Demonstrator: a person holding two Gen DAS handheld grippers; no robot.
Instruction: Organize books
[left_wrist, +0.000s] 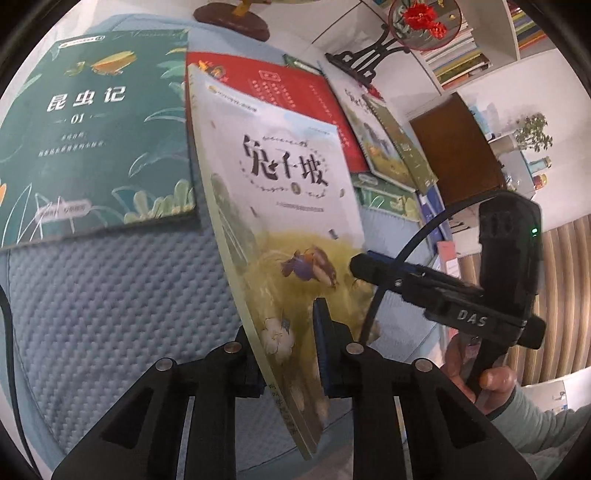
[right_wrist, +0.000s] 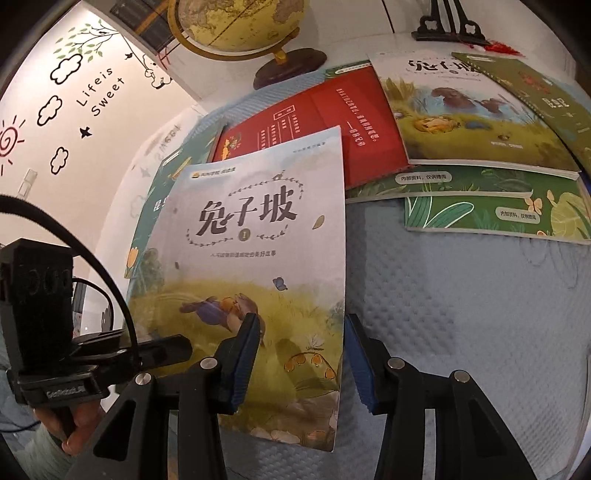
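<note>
A white and yellow picture book (left_wrist: 288, 177) (right_wrist: 258, 229) is tilted up off the blue quilted mat (left_wrist: 110, 314). My left gripper (left_wrist: 286, 332) is shut on its lower edge, one finger hidden behind the cover. In the right wrist view the left gripper (right_wrist: 173, 345) meets the book's lower left side. My right gripper (right_wrist: 303, 321) stands open around the book's right edge: one finger lies over the cover, the other off the edge. It shows from the side as the right gripper (left_wrist: 369, 267). A teal book (left_wrist: 99, 129) lies flat at left.
A red book (right_wrist: 314, 122), a second rabbit book (right_wrist: 472, 110) and green books (right_wrist: 480, 214) overlap at the back of the mat. A globe (right_wrist: 236, 26) and a black stand (left_wrist: 369, 55) sit behind. A bookshelf (left_wrist: 461, 55) is at far right. A hand (left_wrist: 480, 373) holds the right gripper.
</note>
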